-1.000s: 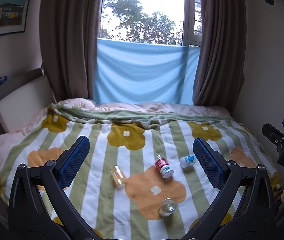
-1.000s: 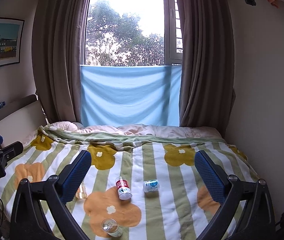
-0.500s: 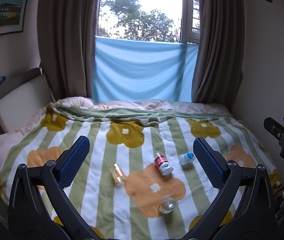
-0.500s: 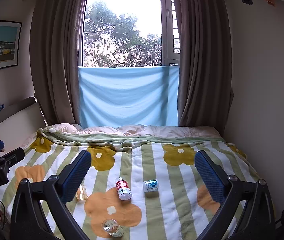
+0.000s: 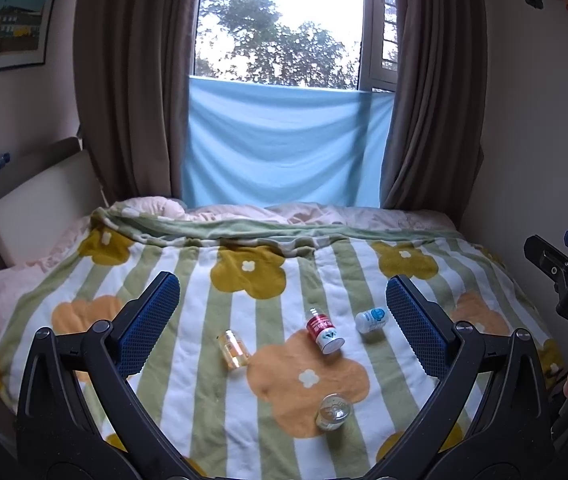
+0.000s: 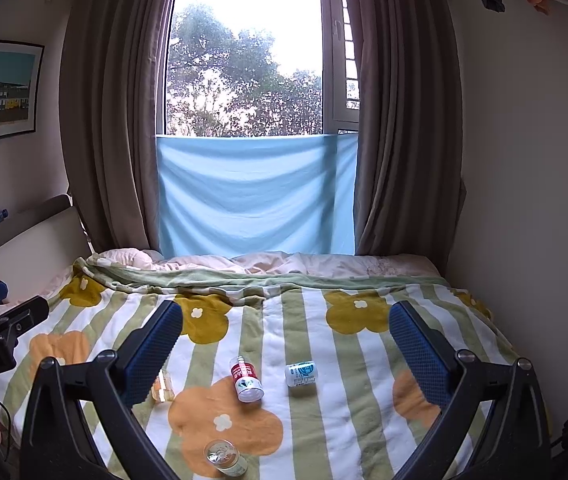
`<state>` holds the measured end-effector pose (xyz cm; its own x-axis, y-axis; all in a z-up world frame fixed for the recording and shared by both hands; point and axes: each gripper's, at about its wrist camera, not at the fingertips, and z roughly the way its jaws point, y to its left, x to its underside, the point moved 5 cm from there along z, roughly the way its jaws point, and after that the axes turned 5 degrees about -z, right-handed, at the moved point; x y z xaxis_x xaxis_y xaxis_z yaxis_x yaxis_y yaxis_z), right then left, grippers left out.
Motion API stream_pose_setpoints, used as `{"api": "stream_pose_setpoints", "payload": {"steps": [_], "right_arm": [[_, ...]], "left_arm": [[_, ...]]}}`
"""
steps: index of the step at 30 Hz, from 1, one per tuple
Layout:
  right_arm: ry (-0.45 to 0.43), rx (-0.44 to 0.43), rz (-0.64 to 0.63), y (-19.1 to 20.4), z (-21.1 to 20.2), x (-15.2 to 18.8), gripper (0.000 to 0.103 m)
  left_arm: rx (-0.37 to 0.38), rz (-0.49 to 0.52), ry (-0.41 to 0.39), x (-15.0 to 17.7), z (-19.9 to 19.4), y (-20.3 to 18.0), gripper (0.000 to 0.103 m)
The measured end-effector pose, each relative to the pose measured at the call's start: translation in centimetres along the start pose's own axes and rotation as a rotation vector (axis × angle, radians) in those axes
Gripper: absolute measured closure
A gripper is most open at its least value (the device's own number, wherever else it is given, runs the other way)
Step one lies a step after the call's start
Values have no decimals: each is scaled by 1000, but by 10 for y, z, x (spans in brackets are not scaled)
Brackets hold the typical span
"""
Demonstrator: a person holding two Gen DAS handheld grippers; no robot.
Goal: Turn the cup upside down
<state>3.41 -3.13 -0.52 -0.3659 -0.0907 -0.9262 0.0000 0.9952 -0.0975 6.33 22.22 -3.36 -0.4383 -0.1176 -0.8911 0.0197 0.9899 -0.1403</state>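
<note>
Left claw [image 5: 281, 312] wide, holding nothing, raised above bed; right claw [image 6: 286, 332] same, wide and bare. Since a second ago both views tilt up slightly, no approach made: flip not begun. Nearest on blanket [image 5: 187, 360]: clear glass cup [image 5: 334, 411], mouth toward camera, contents not discernible. Beyond: amber jar [image 5: 233, 349] on side, red bottle [image 5: 325, 330] lying capped, white bottle [image 5: 372, 319] lying. Farthest: blue cloth [image 5: 284, 148] under window.
</note>
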Motion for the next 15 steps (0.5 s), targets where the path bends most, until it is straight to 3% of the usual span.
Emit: {"api": "stream_pose_setpoints", "payload": {"steps": [15], "right_arm": [[1, 0, 3, 0, 1, -1, 0]], "left_arm": [[0, 5, 1, -1, 1, -2, 0]]}}
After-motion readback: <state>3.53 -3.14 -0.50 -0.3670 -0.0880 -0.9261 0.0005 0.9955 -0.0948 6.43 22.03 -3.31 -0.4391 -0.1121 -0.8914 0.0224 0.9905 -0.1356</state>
